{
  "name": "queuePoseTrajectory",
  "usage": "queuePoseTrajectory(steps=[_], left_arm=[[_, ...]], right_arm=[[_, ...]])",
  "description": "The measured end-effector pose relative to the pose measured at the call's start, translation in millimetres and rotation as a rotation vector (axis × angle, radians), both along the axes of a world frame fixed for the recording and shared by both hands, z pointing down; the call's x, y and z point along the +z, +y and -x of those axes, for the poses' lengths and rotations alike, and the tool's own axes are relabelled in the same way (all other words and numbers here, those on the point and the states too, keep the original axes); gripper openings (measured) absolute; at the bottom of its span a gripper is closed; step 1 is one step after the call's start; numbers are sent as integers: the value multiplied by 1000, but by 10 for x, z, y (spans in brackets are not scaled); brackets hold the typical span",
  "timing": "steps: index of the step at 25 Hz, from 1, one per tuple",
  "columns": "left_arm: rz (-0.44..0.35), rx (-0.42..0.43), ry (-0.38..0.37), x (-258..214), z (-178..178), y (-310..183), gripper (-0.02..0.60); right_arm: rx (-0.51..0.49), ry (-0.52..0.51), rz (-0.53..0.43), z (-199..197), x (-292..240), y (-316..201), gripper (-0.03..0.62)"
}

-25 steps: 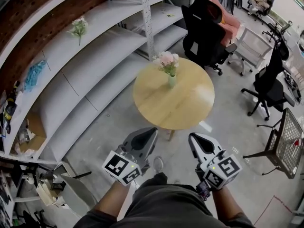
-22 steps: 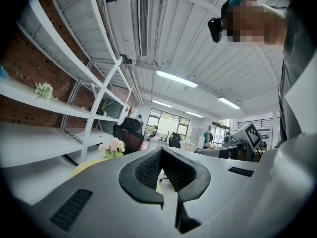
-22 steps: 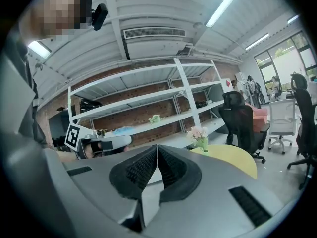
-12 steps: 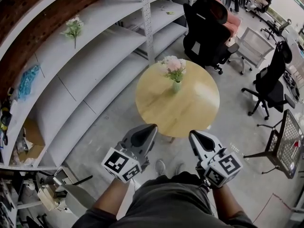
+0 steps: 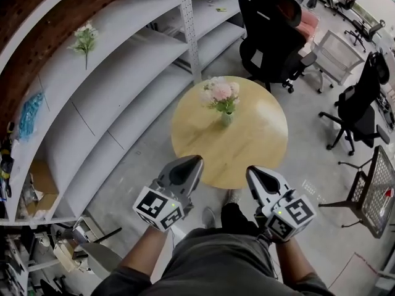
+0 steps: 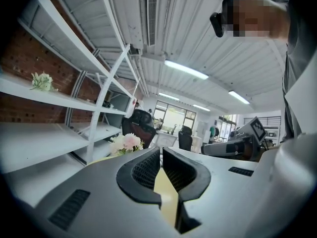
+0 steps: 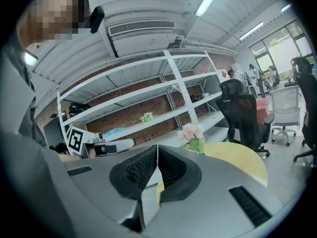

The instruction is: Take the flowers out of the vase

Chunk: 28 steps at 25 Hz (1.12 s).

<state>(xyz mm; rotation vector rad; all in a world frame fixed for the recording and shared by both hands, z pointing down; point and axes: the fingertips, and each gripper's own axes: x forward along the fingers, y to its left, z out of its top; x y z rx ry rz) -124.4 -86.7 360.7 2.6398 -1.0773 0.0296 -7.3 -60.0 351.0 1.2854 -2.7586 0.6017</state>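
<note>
I held my left gripper (image 5: 192,159) and right gripper (image 5: 250,170) side by side, each with its fingers pressed together on nothing. Their cubes (image 5: 159,207) bore black-and-white square markers, the only print I could make out. At twelve o'clock stood the round wooden table (image 5: 247,150) on a grey concrete floor (image 5: 133,165). Toward its far edge the pink-and-white flowers (image 5: 219,92) sat upright in the small green vase (image 5: 226,118). White shelves (image 5: 111,85) ran off at ten o'clock against a brick wall (image 5: 31,17), and a black office chair (image 5: 271,29) stood at one.

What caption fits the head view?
Left gripper and right gripper, both shut, short of round table holding vase of flowers.
</note>
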Motion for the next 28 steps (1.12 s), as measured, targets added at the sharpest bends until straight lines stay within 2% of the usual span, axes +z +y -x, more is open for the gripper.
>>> queuePoseTrajectory(steps=[3,12,15,16,19,23,28], left_arm=[[34,-19,-20,186,-127,-326,29],[160,-134,-66,920,-410,-1163,194],[200,-166,-64,1231,-490,-1371,315],[214,-170,-64,1332,-524,-1434,336],[247,-173,-60,1593,-633,-1621,376],[251,-194,-53,1835,-707,-1940,408],[243,-176,-51,2061,-835,-2248,446]], right_arm=[[-24,-17,11,-119,47,-286,17],[-138,-9,76,-562,310,-1065,17],[-170,-4,98,-672,474,-1241,17],[-180,0,110,-699,540,-1278,17],[-197,-6,157,-745,672,-1354,17],[-227,36,191,-836,897,-1386,17],[-203,61,235,-943,1089,-1441,17]])
